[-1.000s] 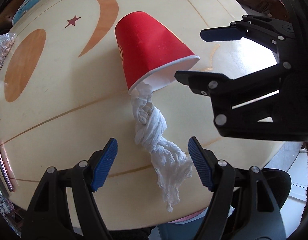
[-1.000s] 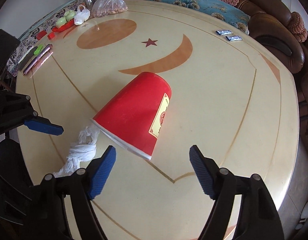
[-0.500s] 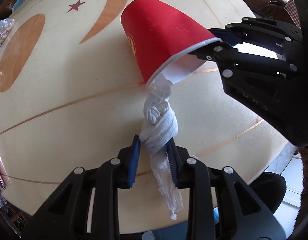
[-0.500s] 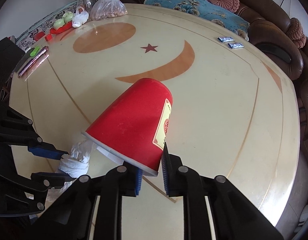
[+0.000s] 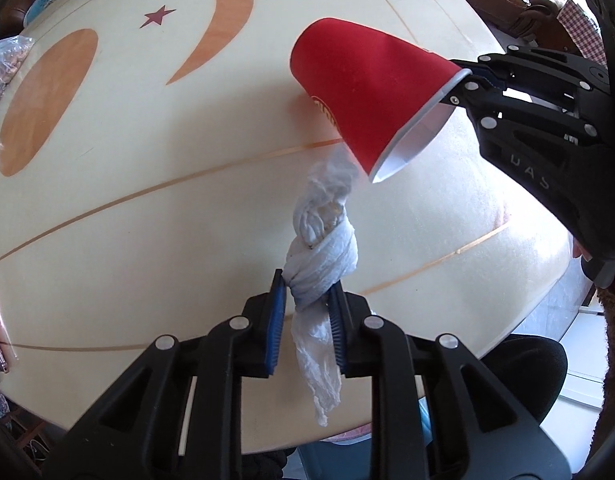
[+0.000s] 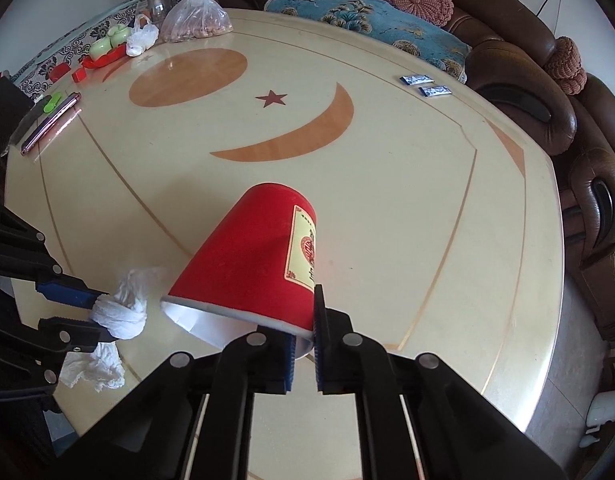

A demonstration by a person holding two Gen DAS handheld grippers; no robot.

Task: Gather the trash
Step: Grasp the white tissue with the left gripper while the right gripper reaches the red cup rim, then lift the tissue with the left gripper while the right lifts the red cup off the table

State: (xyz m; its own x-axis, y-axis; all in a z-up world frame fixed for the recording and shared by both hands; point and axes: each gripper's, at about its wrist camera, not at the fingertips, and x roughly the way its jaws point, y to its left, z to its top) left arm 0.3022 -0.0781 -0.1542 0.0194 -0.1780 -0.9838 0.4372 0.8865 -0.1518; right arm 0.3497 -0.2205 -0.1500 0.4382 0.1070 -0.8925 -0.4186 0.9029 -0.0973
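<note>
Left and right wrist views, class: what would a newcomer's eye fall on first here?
The red paper cup, tipped mouth-down over the round table, with the right gripper pinching its rim. Just left of it, a twisted white tissue stands clamped in the left gripper, its top near the cup's mouth.

Both grippers closed: left (image 5: 305, 312) clamped the tissue (image 5: 321, 248) mid-twist, right (image 6: 304, 344) pinched the cup (image 6: 247, 264) rim at 6 o'clock. Cup then lifted and tilted, base toward 11 o'clock. Tissue end slid out of the cup mouth, now outside near the rim.
</note>
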